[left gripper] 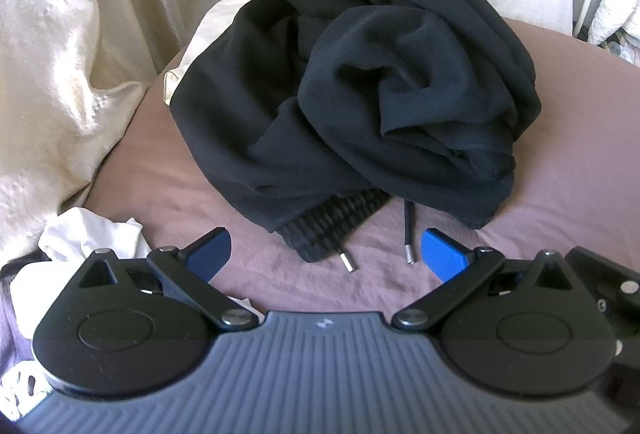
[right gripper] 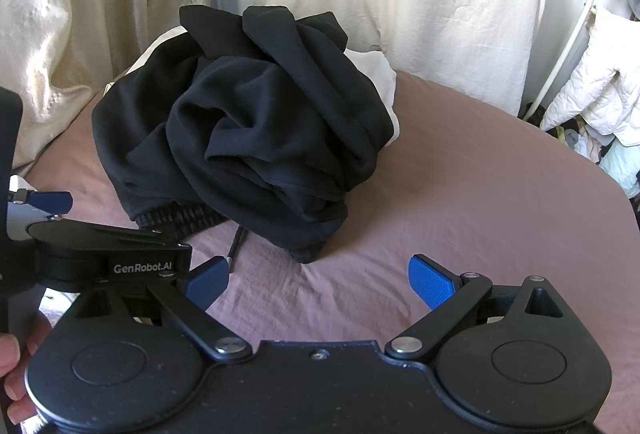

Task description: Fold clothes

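Black fleece garment (left gripper: 352, 93), bunched in a heap toward the far edge of the mauve bed (left gripper: 200, 193), ribbed hem (left gripper: 332, 226) and two drawstring ends nearest. Over a cream cloth (left gripper: 200, 33). Left hand-held gripper (left gripper: 326, 254) spread wide, holding nothing, just short of the hem; right hand-held gripper (right gripper: 318, 288) likewise apart, empty. Probably the very start: nothing unfolded yet. Next, likely: pinching hem or edge, lifting and spreading flat.

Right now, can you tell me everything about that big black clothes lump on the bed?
The black garment is a soft, fleecy-looking hoodie or sweatshirt, crumpled in a heap, not folded. A ribbed hem shows at its near edge, and two black drawstrings with metal tips trail onto the mauve bedsheet it rests on. Cream cloth peeks from beneath. Neither gripper touches it.
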`<state>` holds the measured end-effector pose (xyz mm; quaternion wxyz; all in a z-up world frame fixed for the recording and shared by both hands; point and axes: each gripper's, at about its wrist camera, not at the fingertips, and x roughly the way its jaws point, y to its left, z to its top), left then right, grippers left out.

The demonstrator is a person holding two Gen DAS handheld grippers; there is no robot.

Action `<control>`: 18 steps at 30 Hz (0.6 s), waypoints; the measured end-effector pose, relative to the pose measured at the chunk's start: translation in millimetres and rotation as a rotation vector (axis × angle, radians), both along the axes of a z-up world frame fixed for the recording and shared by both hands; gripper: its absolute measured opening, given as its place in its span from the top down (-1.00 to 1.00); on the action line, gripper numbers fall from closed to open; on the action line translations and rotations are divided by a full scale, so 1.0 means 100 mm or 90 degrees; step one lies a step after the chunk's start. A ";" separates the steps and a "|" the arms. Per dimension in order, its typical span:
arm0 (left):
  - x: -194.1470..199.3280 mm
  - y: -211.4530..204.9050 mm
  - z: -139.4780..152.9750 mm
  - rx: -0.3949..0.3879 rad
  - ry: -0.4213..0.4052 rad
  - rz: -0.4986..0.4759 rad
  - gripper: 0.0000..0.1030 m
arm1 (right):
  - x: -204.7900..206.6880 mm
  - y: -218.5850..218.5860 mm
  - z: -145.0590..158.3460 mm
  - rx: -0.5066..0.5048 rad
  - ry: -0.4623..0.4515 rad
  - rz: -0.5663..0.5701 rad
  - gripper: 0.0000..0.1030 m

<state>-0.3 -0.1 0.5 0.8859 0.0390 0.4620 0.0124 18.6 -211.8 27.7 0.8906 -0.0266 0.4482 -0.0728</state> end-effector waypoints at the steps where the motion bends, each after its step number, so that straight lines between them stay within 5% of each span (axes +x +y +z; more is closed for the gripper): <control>1: 0.00 0.00 0.00 0.001 0.000 0.000 -1.00 | 0.00 0.00 0.00 0.000 0.001 0.000 -0.91; 18: 0.00 -0.01 0.01 0.003 0.001 -0.001 -1.00 | 0.01 -0.01 -0.03 0.002 0.005 -0.002 -0.91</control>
